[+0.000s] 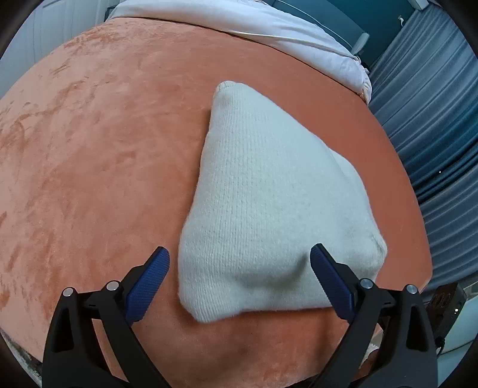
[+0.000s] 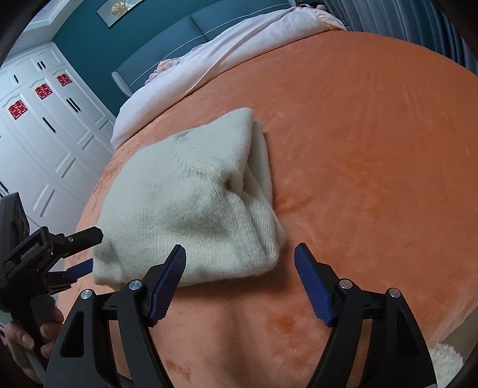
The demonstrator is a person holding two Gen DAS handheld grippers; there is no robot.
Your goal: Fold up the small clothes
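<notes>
One folded cream sweater [image 2: 191, 206], centre of frame. Two grippers: left gripper [image 2: 82, 253] at lower left, right gripper [image 2: 240, 256] at bottom. One orange blanket [image 2: 373, 149]. One white duvet [image 2: 239, 50], top. Three red door emblems [image 2: 43, 91], upper left. One framed picture [image 2: 122, 9], top.

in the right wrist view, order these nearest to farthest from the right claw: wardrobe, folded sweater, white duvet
1. folded sweater, just ahead-left of the right claw, on the orange blanket.
2. white duvet, beyond the sweater at the bed's head.
3. wardrobe, far left, off the bed.
</notes>
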